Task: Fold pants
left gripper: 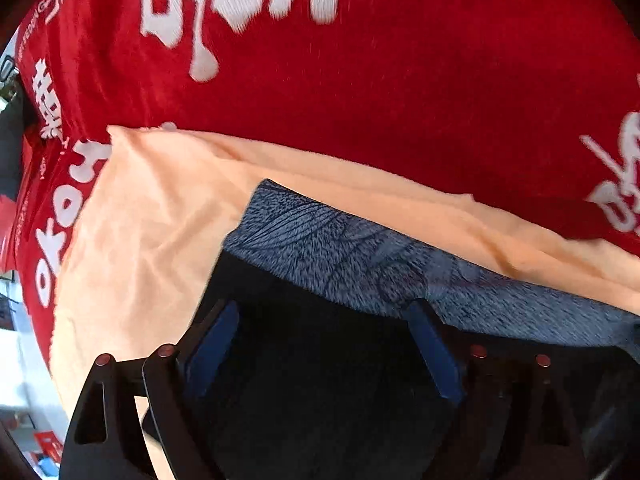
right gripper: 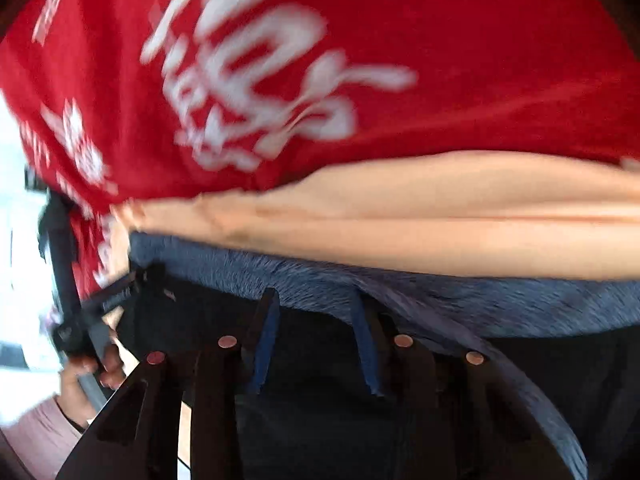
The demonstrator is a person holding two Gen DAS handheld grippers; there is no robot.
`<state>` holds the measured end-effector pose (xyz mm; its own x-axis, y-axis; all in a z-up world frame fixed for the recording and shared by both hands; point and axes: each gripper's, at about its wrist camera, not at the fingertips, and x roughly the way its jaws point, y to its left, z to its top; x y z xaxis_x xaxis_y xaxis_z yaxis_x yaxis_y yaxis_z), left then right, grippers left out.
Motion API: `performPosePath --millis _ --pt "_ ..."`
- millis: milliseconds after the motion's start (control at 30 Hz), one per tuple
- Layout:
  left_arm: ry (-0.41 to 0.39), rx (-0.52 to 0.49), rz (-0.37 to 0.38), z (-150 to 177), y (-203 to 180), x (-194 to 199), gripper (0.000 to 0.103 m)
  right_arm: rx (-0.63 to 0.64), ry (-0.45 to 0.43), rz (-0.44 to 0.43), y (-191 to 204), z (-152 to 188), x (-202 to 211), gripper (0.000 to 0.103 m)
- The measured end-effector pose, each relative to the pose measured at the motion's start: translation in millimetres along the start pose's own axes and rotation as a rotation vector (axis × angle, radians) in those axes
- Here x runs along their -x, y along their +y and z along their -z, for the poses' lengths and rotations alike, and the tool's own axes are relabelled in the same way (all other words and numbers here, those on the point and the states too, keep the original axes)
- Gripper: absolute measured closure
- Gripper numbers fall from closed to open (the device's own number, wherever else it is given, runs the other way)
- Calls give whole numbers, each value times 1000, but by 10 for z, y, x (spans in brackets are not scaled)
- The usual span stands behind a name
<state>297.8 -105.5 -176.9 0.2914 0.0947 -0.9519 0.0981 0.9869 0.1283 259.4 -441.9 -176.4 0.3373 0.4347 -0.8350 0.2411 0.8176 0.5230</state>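
Observation:
The pants (left gripper: 312, 380) are dark navy, with a fuzzy blue-grey lining (left gripper: 360, 256) turned out along their far edge. They lie on a peach cloth (left gripper: 152, 216). In the left wrist view my left gripper (left gripper: 324, 320) is open, its blue-padded fingers (left gripper: 430, 344) resting on the dark fabric just short of the lining. In the right wrist view my right gripper (right gripper: 314, 308) is open with a narrower gap, over the same pants (right gripper: 320, 400) by the lining (right gripper: 440, 296). The left gripper (right gripper: 92, 320) shows at the far left there, with the hand holding it.
A red cloth with white lettering (left gripper: 360, 80) covers the surface beyond the peach cloth and fills the upper half of both views (right gripper: 440, 40). A bright room shows at the left edge (right gripper: 16, 280).

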Motion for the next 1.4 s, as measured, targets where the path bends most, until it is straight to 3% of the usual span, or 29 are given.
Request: performPosePath --millis 100,367,700,900,1133,1233,1400 --pt "-20 -61 4 150 -66 289 15 -64 -29 -62 -148 164 325 39" --pt "7 -201 62 870 -470 779 15 -111 -27 -73 -349 1050 952 39" --pt "17 -406 257 1744 -1405 1209 15 -359 -106 94 -971 2593 1538 39" --pt "6 -490 373 2025 -1757 1522 15 -506 -192 207 -1398 3371 1842 39" --pt "38 -553 468 2176 -2377 1557 15 -588 -218 211 -1879 3617 1876 39" --pt "84 -544 501 2229 -2721 1460 15 -597 -231 128 -2039 3622 1886 39" --pt "175 -545 540 2475 -3172 1280 15 -535 -222 -6 -2106 3509 1847 52"
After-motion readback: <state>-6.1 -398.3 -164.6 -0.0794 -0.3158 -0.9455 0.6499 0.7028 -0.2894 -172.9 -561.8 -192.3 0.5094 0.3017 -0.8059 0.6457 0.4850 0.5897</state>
